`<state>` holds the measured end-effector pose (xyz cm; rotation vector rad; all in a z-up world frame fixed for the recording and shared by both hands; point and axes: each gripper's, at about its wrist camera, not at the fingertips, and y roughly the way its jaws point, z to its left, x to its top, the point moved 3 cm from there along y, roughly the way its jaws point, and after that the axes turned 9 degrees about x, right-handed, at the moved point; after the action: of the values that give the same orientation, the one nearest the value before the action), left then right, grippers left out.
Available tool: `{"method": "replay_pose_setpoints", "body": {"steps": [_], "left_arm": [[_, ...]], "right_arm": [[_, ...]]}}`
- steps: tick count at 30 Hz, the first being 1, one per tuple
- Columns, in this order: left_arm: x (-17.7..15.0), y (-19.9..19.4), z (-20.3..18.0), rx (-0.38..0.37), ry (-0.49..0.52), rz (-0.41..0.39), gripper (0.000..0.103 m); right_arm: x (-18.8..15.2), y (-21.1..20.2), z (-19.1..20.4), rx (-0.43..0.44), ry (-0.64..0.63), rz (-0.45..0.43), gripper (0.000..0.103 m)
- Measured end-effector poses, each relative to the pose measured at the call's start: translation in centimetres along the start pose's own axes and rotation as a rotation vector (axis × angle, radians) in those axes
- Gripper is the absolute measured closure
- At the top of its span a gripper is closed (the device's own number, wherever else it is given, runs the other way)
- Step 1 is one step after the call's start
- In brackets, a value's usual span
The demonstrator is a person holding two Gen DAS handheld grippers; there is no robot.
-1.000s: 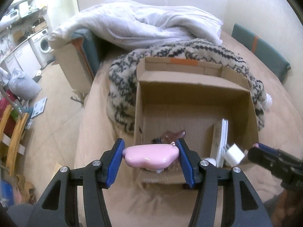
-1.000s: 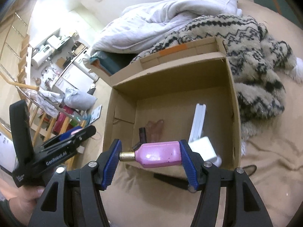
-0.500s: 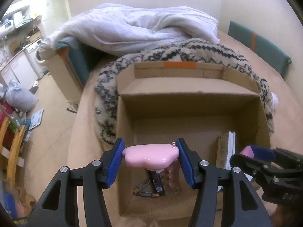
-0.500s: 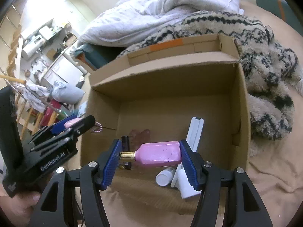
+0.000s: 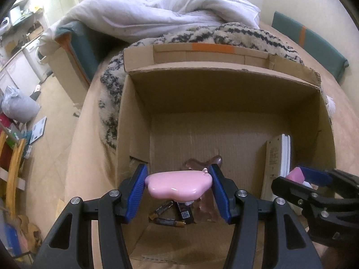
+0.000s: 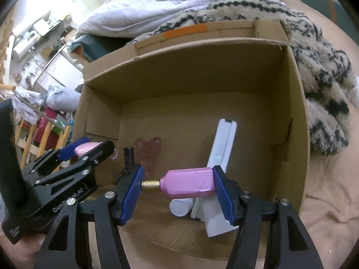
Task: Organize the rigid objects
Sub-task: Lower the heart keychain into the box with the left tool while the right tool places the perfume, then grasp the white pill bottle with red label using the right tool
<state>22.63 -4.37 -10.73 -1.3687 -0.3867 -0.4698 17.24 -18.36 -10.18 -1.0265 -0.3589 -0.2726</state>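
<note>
My left gripper (image 5: 178,187) is shut on a pink heart-shaped case (image 5: 179,185) and holds it over the near left part of an open cardboard box (image 5: 215,94). My right gripper (image 6: 177,187) is shut on a pink bottle with a gold neck (image 6: 188,185) over the box's (image 6: 298,116) near right part. Below lie batteries (image 5: 167,220), a brownish translucent piece (image 6: 149,150), a white remote (image 6: 223,143) and a white cylinder (image 6: 180,207). The left gripper also shows in the right wrist view (image 6: 86,149), and the right gripper in the left wrist view (image 5: 311,178).
The box sits on a tan bed cover (image 5: 94,157). A black-and-cream fleece blanket (image 6: 323,71) and a white duvet (image 5: 161,15) lie behind it. The floor with clutter and wooden furniture (image 5: 11,163) is to the left.
Both grippers have moved forward over the box, each holding its pink object. More of the box floor and its contents shows now.
</note>
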Motion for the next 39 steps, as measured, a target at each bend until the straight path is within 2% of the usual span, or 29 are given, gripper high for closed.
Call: {"method": "replay_pose_setpoints", "body": {"steps": [8,14,15,16,20,25,31,39], "left_arm": [[-0.2,0.5,0.1,0.003,-0.002,0.027,0.050],[-0.2,0.2,0.0,-0.006,0.006,0.025,0.049],[-0.2,0.2,0.0,-0.008,0.009,0.026,0.047],[-0.2,0.1,0.0,-0.010,0.010,0.026,0.040],[-0.2,-0.5,-0.1,-0.019,0.005,0.014,0.036],[0.0,-0.9,0.1,0.012,0.020,0.008,0.036],[0.1,-1.9,0.9,-0.009,-0.002,0.009,0.036],[-0.1,-4.6,1.4,0.011,0.008,-0.020,0.036]], "right_arm": [[-0.1,0.1,-0.8,-0.012,0.037,0.005,0.038],[0.3,-0.6,-0.6,0.022,0.045,-0.031,0.037],[0.4,-0.8,-0.7,0.033,0.053,-0.036,0.033],[0.5,-1.0,-0.7,0.046,0.065,-0.045,0.029],[0.7,-1.6,-0.9,0.071,0.093,-0.073,0.014],[0.8,-2.3,-1.0,0.093,0.119,-0.086,0.014],[0.6,-3.1,-0.8,0.112,0.133,-0.105,0.014],[-0.3,-4.6,-0.5,0.117,0.131,-0.119,0.014]]}}
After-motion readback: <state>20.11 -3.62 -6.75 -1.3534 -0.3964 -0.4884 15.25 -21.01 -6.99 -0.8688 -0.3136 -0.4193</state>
